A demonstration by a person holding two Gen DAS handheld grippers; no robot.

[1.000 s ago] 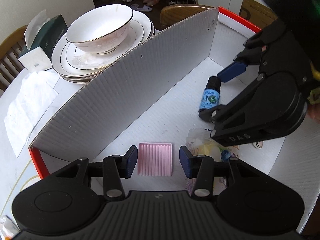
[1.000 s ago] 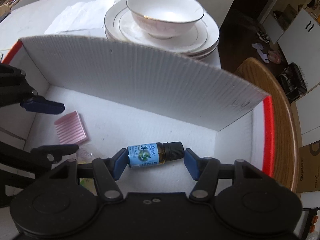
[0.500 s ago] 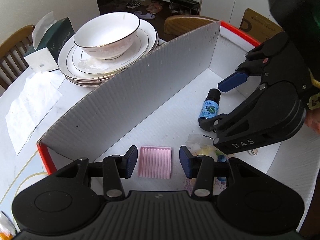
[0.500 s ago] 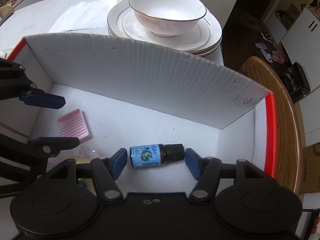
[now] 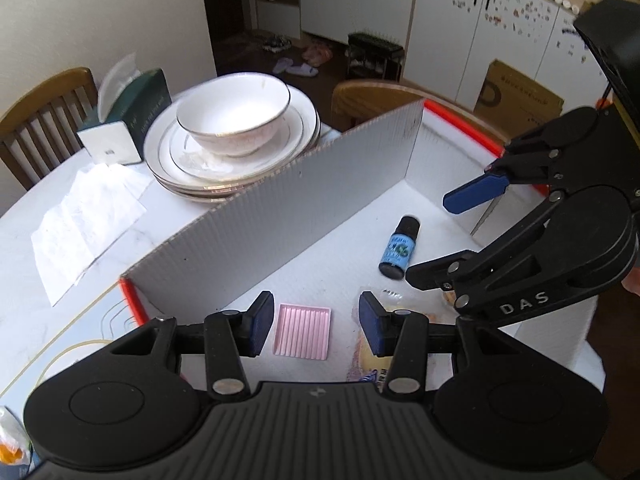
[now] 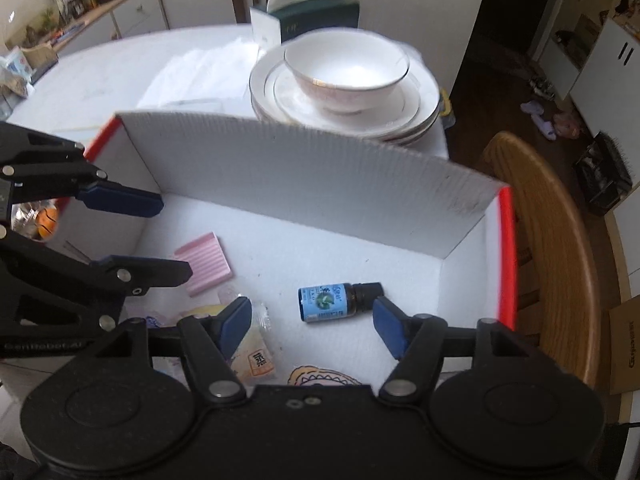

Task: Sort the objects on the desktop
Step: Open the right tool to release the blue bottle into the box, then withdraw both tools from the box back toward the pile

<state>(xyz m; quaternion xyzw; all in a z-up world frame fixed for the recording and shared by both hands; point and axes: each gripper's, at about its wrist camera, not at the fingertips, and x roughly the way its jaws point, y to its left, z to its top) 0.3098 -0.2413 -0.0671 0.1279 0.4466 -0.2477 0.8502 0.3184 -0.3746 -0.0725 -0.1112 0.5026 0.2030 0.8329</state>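
- Bottle [image 6: 334, 302] is lying on its side on the floor of the white box [image 6: 304, 184], touching neither gripper.
- Right gripper [image 6: 312, 320] is hovering above it, jaws wide.
- Left gripper [image 5: 312, 322] is gaping empty over the pink tray [image 5: 303, 336].

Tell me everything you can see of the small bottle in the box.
The bottle is small, of dark glass as it looks, with a black screw cap and a light blue label bearing a green mark. It lies on its side on the white floor of the box, cap toward the red-edged end. The open right tongs hang above it without touching; nothing else touches it.
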